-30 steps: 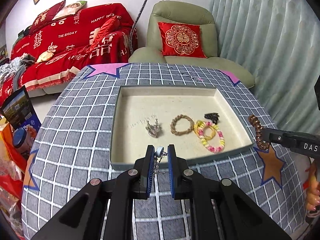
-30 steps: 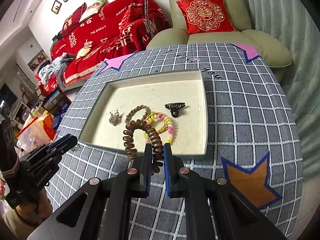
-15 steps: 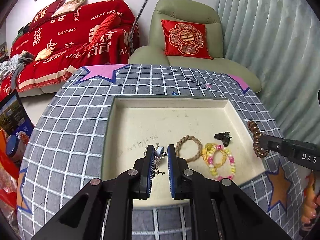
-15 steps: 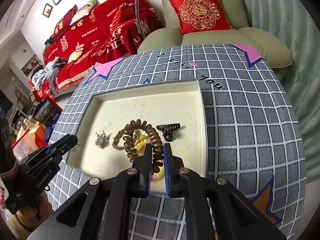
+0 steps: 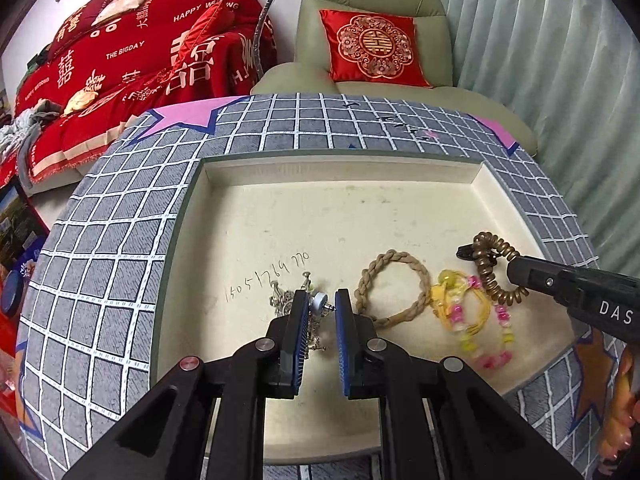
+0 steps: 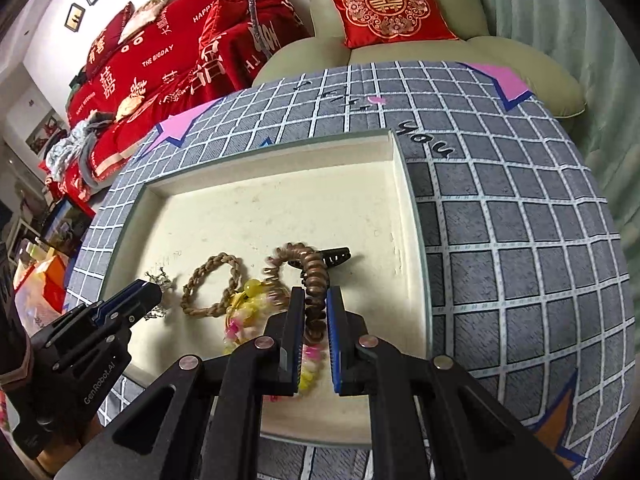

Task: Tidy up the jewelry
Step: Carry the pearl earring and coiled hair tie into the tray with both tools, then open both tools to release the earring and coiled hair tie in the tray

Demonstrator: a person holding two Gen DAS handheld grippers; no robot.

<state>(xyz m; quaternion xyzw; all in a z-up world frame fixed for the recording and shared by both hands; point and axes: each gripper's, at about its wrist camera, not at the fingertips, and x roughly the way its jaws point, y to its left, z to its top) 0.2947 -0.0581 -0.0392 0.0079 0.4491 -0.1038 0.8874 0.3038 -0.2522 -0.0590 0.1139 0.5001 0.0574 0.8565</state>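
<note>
A cream tray (image 5: 344, 172) lies on the grey checked table. My left gripper (image 5: 320, 306) is shut on a small silver earring (image 5: 319, 303) and holds it low over the tray, above another silver piece (image 5: 280, 300). My right gripper (image 6: 313, 300) is shut on a brown coil hair tie (image 6: 310, 276), over the tray's right part; it shows in the left wrist view (image 5: 490, 266) too. A braided tan bracelet (image 5: 394, 288), a yellow-pink bead bracelet (image 5: 472, 316) and a black hair clip (image 6: 334, 257) lie in the tray.
The tray's rim (image 6: 416, 240) stands above the tablecloth (image 6: 520, 240). A green armchair (image 5: 372, 40) and a red-covered sofa (image 5: 132, 64) are behind the table. A curtain (image 5: 560, 60) hangs at the right.
Both grippers have moved forward from the tray's near edge to over the tray's inside, each still holding its piece. The coil hair tie now hangs over the bead bracelet and clip.
</note>
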